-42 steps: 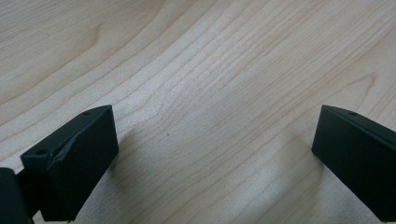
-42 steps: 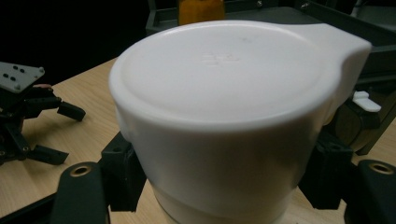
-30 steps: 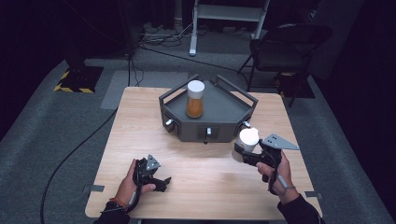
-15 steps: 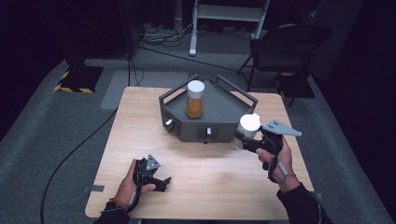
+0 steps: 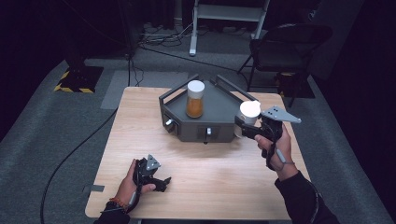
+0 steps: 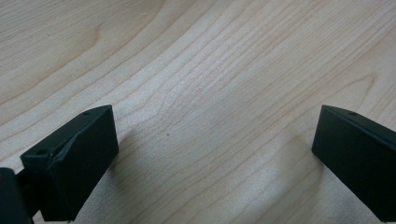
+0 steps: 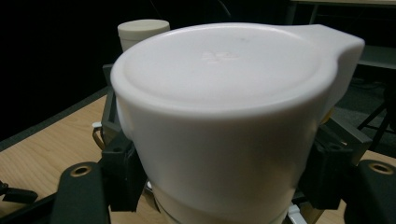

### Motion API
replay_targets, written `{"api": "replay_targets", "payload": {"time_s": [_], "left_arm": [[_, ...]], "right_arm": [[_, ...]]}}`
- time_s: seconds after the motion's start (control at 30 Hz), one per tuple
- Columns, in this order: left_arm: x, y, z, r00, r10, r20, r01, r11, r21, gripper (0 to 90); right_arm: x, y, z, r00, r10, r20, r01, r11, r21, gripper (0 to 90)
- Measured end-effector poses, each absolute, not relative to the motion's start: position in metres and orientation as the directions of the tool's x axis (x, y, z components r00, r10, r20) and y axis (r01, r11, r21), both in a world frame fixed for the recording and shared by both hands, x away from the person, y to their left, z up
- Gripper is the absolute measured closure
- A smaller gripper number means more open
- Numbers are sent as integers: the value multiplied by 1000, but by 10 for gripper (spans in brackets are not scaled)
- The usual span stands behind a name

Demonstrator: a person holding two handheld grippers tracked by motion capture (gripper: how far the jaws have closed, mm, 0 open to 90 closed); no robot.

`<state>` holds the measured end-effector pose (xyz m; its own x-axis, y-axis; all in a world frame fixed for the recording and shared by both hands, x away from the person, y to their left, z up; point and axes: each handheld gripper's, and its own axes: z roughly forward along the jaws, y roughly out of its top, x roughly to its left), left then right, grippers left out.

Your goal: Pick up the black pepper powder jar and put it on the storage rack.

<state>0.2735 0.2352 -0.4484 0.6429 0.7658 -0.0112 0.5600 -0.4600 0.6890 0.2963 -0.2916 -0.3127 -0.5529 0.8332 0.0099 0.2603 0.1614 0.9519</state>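
Observation:
A white-lidded jar is held above the table at the right corner of a grey angular tray, with my right gripper shut on it. Its white lid looms large in the right gripper view. A second jar with amber contents and a white lid stands upright inside the tray. My left gripper rests low over the bare wood near the table's front left, jaws wide open with nothing between them.
The wooden table has bare room in the middle and front. The tray has two knobs on its front faces. A black chair and cables lie on the floor behind the table.
My right gripper has lifted the white-lidded jar up and back, from over the table in front of the tray to the tray's right corner. The left gripper has stayed put.

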Motion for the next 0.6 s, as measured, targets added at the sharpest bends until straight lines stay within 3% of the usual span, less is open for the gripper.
{"api": "replay_targets", "payload": {"time_s": [0.6], "left_arm": [[273,235,-448,643,766,-12,561,-460,688,4]], "right_arm": [[328,-274,-304,-520,854,7,266,154,952,289]]}}
